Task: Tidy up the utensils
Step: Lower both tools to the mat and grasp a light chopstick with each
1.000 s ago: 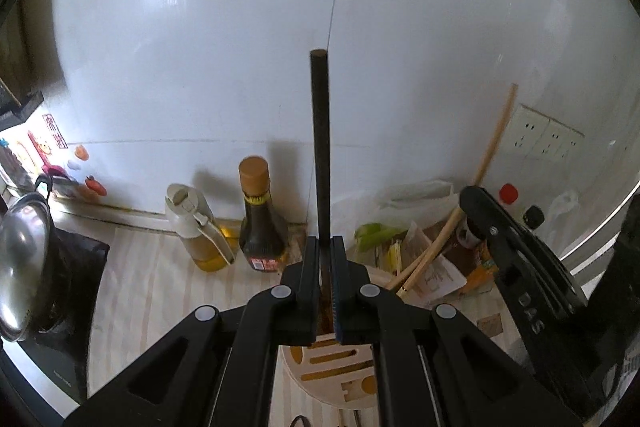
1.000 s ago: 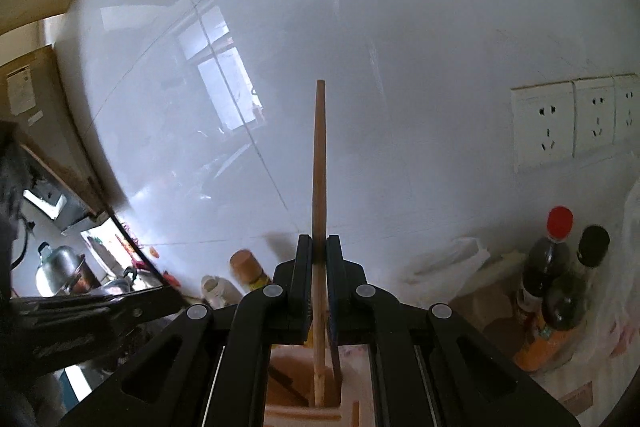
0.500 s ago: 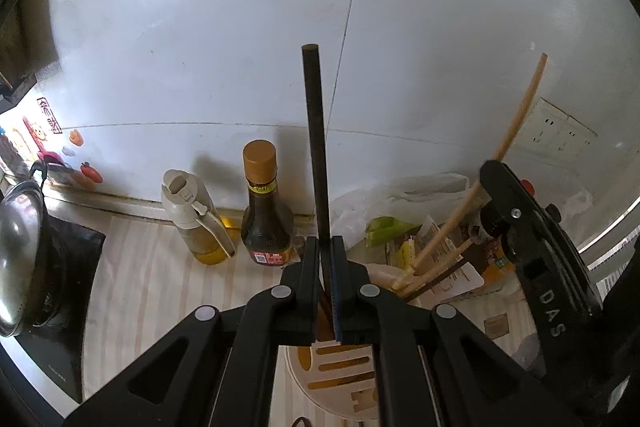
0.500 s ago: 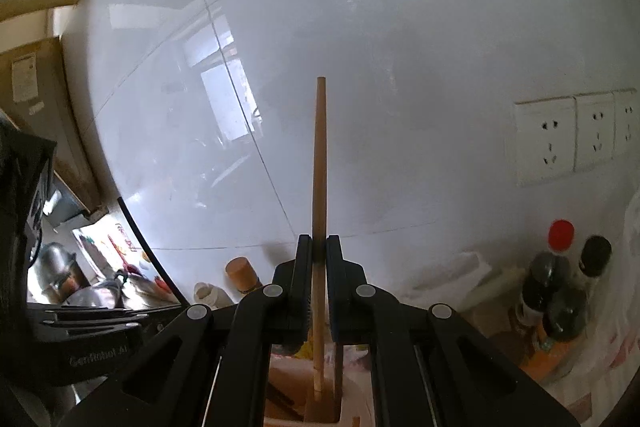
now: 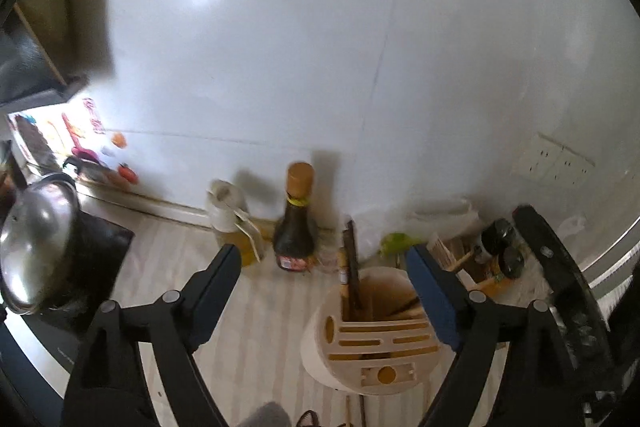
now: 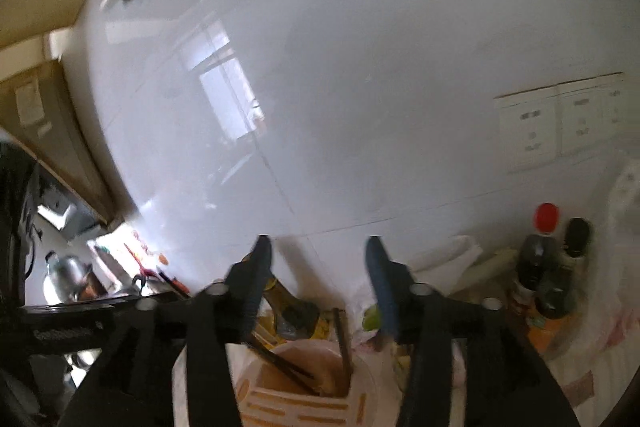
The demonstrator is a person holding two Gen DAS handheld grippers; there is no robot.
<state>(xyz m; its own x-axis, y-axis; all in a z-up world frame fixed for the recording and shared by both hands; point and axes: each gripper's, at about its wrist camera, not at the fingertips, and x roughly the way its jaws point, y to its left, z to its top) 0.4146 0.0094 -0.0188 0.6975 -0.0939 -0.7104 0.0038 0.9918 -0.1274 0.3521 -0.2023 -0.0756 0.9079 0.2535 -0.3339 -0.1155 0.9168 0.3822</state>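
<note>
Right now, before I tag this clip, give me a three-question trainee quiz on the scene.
1. True or false: the left claw grips the dark chopstick.
2. Where does that chopstick stand? A) utensil holder B) steel pot C) countertop
3. Fill in: the right claw is ____.

Key: 1 false, its jaws are spread and empty; 2 A; 3 open.

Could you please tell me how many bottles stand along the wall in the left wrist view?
4. An oil bottle and a dark sauce bottle stand left of the holder; two dark-capped bottles stand to its right. Others may be hidden.
</note>
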